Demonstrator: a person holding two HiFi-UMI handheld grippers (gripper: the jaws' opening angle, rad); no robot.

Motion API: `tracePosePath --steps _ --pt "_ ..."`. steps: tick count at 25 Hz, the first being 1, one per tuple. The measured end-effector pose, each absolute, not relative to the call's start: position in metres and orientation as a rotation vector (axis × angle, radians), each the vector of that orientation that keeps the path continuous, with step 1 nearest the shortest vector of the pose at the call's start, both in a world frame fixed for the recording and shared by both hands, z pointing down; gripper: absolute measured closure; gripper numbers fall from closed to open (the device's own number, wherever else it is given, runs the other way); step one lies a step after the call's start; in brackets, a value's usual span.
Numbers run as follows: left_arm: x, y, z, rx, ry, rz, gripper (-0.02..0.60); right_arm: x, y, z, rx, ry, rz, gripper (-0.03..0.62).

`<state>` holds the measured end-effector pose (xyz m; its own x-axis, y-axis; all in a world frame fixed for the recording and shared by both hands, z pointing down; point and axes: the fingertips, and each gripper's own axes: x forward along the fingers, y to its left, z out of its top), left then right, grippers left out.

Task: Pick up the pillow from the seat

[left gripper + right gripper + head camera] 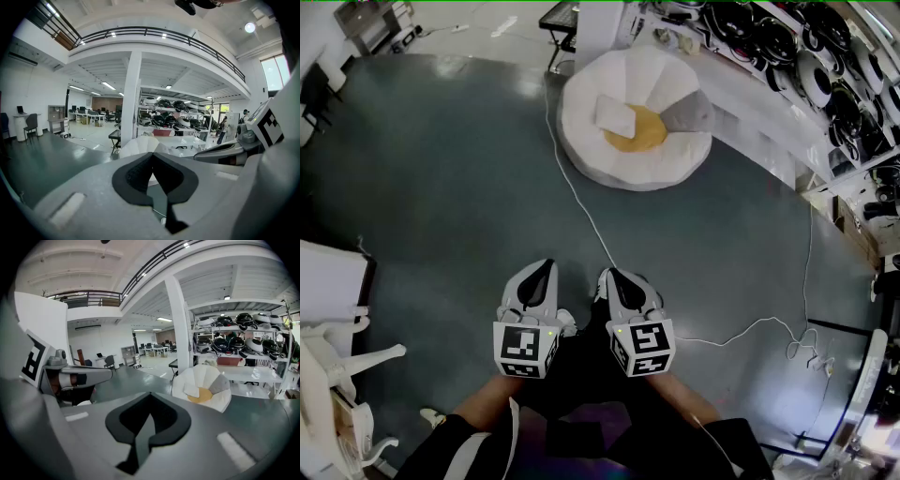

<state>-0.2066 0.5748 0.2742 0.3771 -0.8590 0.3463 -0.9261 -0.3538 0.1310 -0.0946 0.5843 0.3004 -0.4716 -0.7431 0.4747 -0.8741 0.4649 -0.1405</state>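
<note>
A small white pillow [615, 116] lies on the yellow centre of a round white petal-shaped seat [581, 122] across the floor; the pillow [191, 390] and the seat [220, 401] also show in the right gripper view. In the left gripper view only part of the seat [136, 146] shows, behind the jaws. My left gripper [546, 267] and right gripper [607, 275] are held side by side near my body, well short of the seat. Both are shut with nothing between the jaws.
A white cable [581, 202] runs over the grey floor from the seat past my grippers. Shelves of helmets [825, 66] stand at the right behind a white counter. White furniture [328, 309] stands at the left. A pillar [180, 329] rises beside the seat.
</note>
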Motion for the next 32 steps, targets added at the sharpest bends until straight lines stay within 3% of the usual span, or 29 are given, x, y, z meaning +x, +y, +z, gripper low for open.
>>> tracePosePath --steps 32 --pt "-0.152 0.490 0.259 2.378 -1.574 0.352 0.580 -0.036 0.497 0.284 1.421 -2.421 0.568 0.592"
